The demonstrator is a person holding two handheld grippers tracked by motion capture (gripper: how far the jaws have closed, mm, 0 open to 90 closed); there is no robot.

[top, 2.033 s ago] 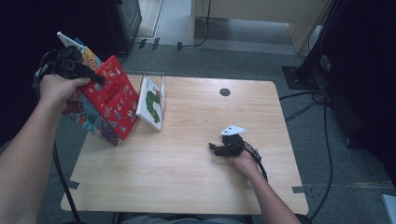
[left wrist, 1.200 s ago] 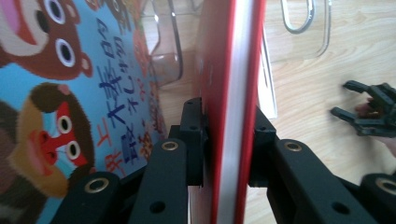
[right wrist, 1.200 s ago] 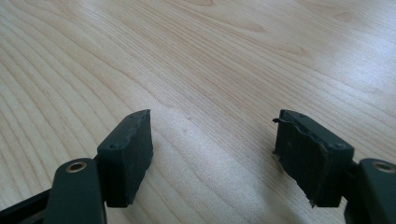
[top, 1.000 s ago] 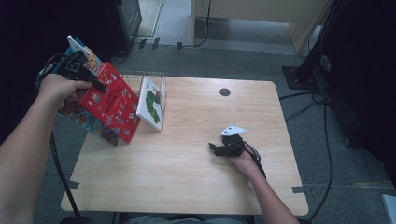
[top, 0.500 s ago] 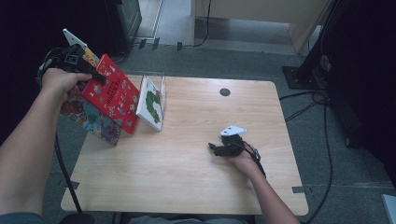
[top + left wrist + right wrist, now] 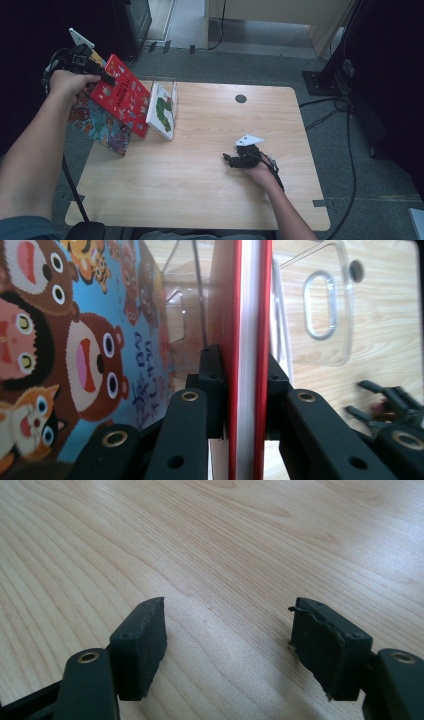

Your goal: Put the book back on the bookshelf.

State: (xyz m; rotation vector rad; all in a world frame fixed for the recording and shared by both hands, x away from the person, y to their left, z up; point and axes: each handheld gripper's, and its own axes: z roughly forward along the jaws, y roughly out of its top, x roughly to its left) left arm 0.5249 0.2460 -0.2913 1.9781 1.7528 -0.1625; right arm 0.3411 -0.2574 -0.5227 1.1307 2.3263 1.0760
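Operator: Status of the left tongs point(image 6: 107, 79), please.

Technician: Closed on the thin red hardcover picture book point(image 6: 121, 95). In the left gripper view both pads press the red book's point(image 6: 247, 340) covers, one on each side, with the white page block between them. The right tongs point(image 6: 227, 159) stand open with nothing between the pads and rest low over the bare light wooden worktop point(image 6: 210, 190), right of centre in the high view.

Operator: Location of the book?

Technician: Upper left of the high view, held at its upper corner above the worktop's left edge. Its long axis slants from upper left down to lower right, the lower corner pointing toward the clear plastic book rack point(image 6: 167, 87). Just behind it to the lower left stands a blue picture book printed with cartoon bears point(image 6: 102, 125); whether the two covers touch cannot be determined.

Operator: And the relation governing the next move?

Technician: The rack lies immediately to the right of the red book and already holds a white book with a green caterpillar on its cover point(image 6: 162, 111), leaning upright. Judged from this layout, the red book must be swung to match the rack's slot line before lowering. The left hand point(image 6: 70, 82) is the nearer one; the right hand point(image 6: 260, 172) is well apart from the rack.
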